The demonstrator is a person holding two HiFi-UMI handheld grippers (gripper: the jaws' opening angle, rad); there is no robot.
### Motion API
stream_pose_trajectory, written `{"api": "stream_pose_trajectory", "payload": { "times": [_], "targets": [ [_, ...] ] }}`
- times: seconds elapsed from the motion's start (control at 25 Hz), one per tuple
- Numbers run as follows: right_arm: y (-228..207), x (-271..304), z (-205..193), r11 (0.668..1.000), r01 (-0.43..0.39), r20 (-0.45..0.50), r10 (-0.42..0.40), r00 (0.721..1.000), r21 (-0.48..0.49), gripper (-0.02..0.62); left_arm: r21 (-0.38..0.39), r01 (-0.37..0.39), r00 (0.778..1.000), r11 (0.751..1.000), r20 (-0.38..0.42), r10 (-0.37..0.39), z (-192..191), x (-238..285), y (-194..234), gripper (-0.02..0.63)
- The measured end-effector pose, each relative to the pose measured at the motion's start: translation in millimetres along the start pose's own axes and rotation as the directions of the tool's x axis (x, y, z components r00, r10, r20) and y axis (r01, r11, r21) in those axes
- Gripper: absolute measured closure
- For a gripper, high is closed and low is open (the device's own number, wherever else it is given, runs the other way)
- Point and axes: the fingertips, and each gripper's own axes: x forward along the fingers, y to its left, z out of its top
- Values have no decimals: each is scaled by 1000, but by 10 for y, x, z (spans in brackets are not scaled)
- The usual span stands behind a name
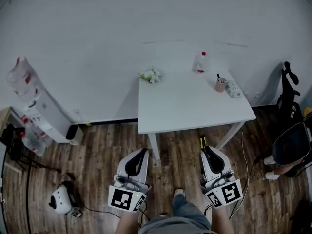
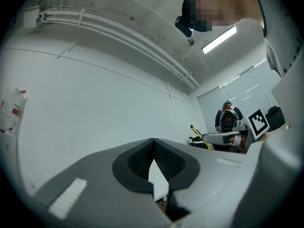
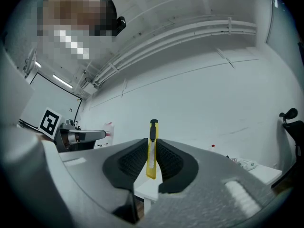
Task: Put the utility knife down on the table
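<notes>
Right gripper [image 3: 152, 148] has its jaws closed narrowly on the utility knife [image 3: 151, 156], pinching the yellow body between the two black ribbed pads. The knife stands along the jaws, and its black end pokes out past the fingertips. In the head view the right gripper [image 1: 206, 150] is low in the picture, over the wooden floor [image 1: 97, 150]. The utility knife [image 1: 202, 141] reaches toward the near edge of the white bench [image 1: 185, 106] and is not on it. Through the right gripper view, a corner of the bench [image 3: 147, 190] shows below the jaws.

The left gripper [image 1: 144, 151] hangs beside it at about the same height, well apart from it, also over the floor in front of the bench. In its own view the left gripper [image 2: 153, 144] has its jaws brought together at the tips with nothing held between them. Only a white corner of the bench [image 2: 159, 179] shows through the gap lower down.

Toward the back of the bench stand a clear bottle with a red cap [image 1: 201, 62], a small bunch of flowers [image 1: 151, 75] at the far left corner, a pinkish cup [image 1: 220, 85] and a lying bottle [image 1: 233, 89] just beside the cup. A black chair [image 1: 292, 145] stands to the right of the bench, and a small white device [image 1: 61, 199] sits on the floor at the left.
</notes>
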Motion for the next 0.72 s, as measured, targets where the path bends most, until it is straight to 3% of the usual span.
{"api": "stream_pose_trajectory", "payload": {
  "times": [0.72],
  "targets": [
    [-804, 763, -44, 995, -94, 15, 93, 996, 16, 541, 20, -76, 997, 997, 7, 76, -106, 966, 171, 591]
  ]
}}
